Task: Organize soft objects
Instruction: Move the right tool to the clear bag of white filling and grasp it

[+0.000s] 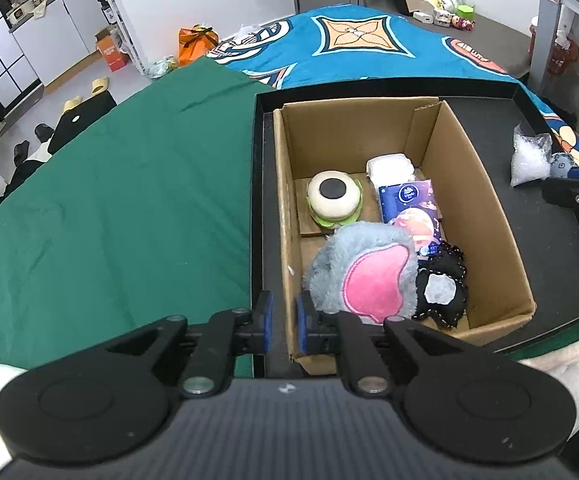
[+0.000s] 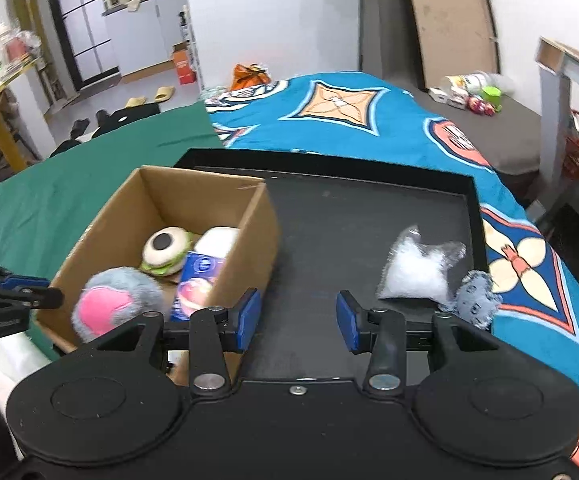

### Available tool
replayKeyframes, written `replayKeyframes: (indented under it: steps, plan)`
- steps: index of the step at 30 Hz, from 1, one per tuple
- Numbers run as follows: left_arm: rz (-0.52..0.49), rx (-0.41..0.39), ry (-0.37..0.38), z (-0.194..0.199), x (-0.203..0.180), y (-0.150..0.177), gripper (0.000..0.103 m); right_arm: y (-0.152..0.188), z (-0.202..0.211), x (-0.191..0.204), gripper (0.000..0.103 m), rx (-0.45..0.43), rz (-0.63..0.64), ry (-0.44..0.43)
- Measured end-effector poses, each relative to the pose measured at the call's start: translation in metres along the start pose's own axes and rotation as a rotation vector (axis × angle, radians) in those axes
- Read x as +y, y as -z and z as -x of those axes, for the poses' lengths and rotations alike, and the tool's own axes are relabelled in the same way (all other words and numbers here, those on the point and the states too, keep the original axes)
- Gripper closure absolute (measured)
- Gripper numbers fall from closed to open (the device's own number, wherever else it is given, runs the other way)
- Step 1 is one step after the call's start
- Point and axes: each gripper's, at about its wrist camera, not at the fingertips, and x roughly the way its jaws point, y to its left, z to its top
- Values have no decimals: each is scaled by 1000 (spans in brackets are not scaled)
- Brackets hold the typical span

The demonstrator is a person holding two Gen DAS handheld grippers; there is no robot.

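Note:
A cardboard box (image 1: 485, 208) stands in a black tray (image 1: 557, 264). It holds a grey and pink plush (image 1: 369, 276), a burger plush (image 1: 333, 200), a white packet (image 1: 389, 168), a blue tissue pack (image 1: 407, 196) and a black fabric piece (image 1: 443, 292). My left gripper (image 1: 283, 322) is narrowly open and empty, its pads astride the box's left wall at the near corner. My right gripper (image 2: 297, 316) is open and empty above the tray floor. A clear bag of white filling (image 2: 413, 272) and a small grey plush (image 2: 475, 296) lie just right of it.
The tray (image 2: 369, 208) sits on a bed with a green cloth (image 1: 109, 208) on the left and a blue patterned blanket (image 2: 369, 120) behind and right. The right gripper shows at the right edge of the left wrist view (image 1: 577, 196). Clutter lies on the floor beyond.

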Motion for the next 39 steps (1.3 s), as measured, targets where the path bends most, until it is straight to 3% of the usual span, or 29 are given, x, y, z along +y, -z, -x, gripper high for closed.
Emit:
replayKeyframes:
  steps: [7,10,12,19,22,30,37,39]
  plan:
    - [-21,10,-32,0,-6,-6,81,5,-11,-25,60,0,-44,17]
    - [-28,12,-42,-1,-9,-8,67,5,-14,-32,60,0,-49,21]
    - [-38,13,-53,-2,-12,-10,64,3,-18,-37,60,4,-61,24]
    - [-36,20,-96,-4,-15,-20,60,-2,-31,-48,59,11,-62,30]
    - [-35,20,-115,-5,-16,-26,57,-5,-36,-53,56,15,-71,37]
    - [-52,21,-172,-14,-24,-42,39,-7,-52,-68,35,-6,-107,67]
    - [-65,49,-199,-26,-33,-50,25,2,-69,-87,34,-19,-163,88]
    - [-75,55,-211,-29,-37,-52,24,5,-74,-91,27,-21,-170,105]
